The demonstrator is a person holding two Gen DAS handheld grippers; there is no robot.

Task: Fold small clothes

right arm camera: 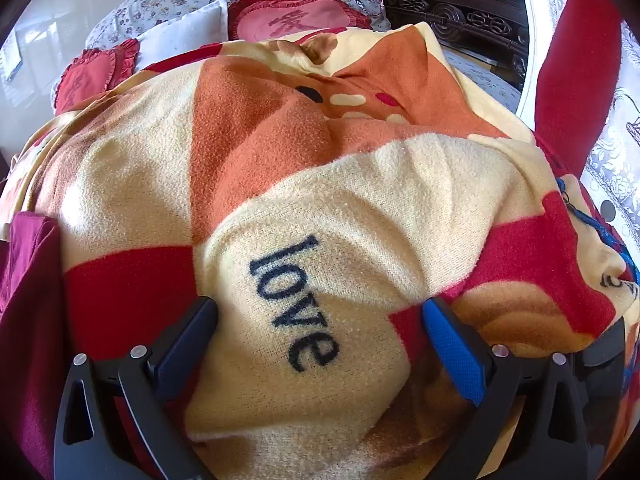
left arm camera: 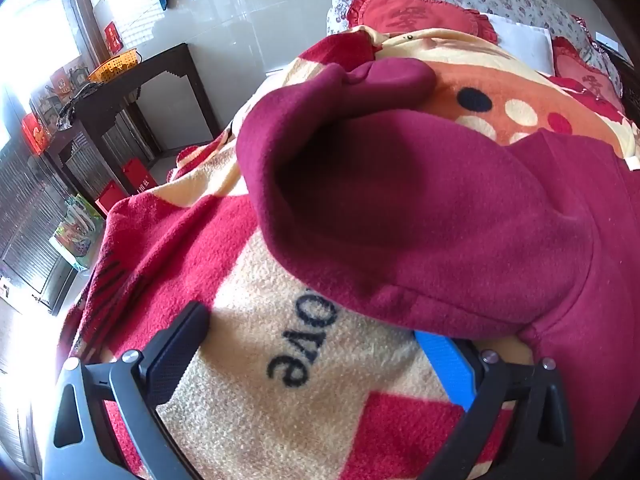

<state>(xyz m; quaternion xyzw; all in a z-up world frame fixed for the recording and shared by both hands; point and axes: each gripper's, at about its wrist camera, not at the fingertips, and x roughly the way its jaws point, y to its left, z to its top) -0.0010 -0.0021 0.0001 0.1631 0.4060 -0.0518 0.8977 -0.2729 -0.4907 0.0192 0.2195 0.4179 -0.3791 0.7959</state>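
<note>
A dark red fleece garment (left arm camera: pixel 420 208) lies on a patterned fleece blanket (left arm camera: pixel 256 288) on a bed, one sleeve or flap folded over toward the upper left. My left gripper (left arm camera: pixel 308 324) is open, low over the blanket, with its right blue finger (left arm camera: pixel 444 364) tucked under the garment's near edge. In the right wrist view the same garment (right arm camera: pixel 28 292) shows only at the far left edge. My right gripper (right arm camera: pixel 320 308) is open and empty, close over the blanket (right arm camera: pixel 360 200) beside the printed word "love".
Red heart-shaped cushions (left arm camera: pixel 416 12) and floral pillows (right arm camera: pixel 168 4) lie at the head of the bed. A dark wooden side table (left arm camera: pixel 132 92) with a yellow basket stands left of the bed. A carved dark headboard (right arm camera: pixel 452 12) is at the upper right.
</note>
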